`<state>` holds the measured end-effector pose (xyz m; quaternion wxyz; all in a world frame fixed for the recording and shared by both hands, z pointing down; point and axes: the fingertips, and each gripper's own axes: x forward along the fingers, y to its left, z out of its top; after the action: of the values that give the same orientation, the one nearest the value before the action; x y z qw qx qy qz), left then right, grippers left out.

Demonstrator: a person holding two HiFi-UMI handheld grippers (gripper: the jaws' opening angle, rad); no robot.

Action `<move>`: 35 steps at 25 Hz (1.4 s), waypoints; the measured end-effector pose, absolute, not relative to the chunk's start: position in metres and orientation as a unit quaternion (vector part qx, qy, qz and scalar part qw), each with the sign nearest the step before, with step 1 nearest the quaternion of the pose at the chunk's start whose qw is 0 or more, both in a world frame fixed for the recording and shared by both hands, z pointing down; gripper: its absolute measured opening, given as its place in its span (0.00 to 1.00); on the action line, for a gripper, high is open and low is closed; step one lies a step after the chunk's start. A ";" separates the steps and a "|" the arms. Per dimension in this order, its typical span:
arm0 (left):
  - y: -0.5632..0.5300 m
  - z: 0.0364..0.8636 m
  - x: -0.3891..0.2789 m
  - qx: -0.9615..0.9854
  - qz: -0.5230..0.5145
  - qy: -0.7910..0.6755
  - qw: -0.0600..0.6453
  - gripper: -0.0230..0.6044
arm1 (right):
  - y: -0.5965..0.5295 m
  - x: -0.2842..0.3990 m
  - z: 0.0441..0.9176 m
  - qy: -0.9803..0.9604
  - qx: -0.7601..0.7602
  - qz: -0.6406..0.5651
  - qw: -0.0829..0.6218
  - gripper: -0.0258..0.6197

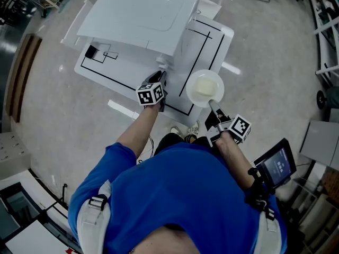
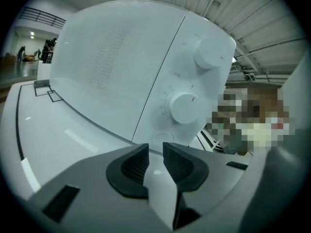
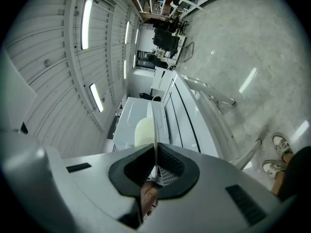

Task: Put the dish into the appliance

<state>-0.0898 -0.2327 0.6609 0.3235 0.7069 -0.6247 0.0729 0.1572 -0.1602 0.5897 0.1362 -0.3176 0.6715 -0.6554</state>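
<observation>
A white microwave point(image 1: 137, 20) stands on a white table point(image 1: 206, 46), its door closed. In the left gripper view its front point(image 2: 121, 67) fills the picture, with two round knobs point(image 2: 183, 107) and a round button point(image 2: 162, 137) below them. My left gripper point(image 1: 160, 74) is at the appliance's lower front corner, just short of that button; its jaws point(image 2: 155, 154) stand a little apart with nothing between them. My right gripper point(image 1: 213, 108) is shut on the rim of a round white dish point(image 1: 205, 88) with a pale food on it, held level over the table's near edge. The right gripper view shows the dish point(image 3: 146, 130) edge-on between the pads.
Black lines mark the tabletop, and a small black object point(image 1: 91, 51) lies at its left. A screen point(image 1: 275, 168) on a stand is at my right side. My shoes point(image 1: 183, 133) are at the table's near edge on the pale floor.
</observation>
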 end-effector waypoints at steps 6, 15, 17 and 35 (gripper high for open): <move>-0.239 0.661 -0.084 0.696 0.056 -0.625 0.349 0.16 | -0.169 0.160 0.588 0.672 -0.319 -0.654 0.140 0.06; -0.236 0.650 -0.054 0.757 0.078 -0.579 0.292 0.28 | -0.174 0.163 0.585 0.675 -0.319 -0.650 0.140 0.06; -0.236 0.651 -0.052 0.760 0.087 -0.575 0.289 0.35 | -0.175 0.164 0.585 0.675 -0.320 -0.650 0.141 0.06; -0.234 0.647 -0.052 0.755 0.110 -0.590 0.264 0.35 | -0.174 0.166 0.585 0.681 -0.320 -0.645 0.135 0.06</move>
<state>-0.0520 -0.2337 0.6473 0.2641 0.7551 -0.5899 0.1103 0.1657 -0.1745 0.5854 0.1346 -0.3200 0.6809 -0.6448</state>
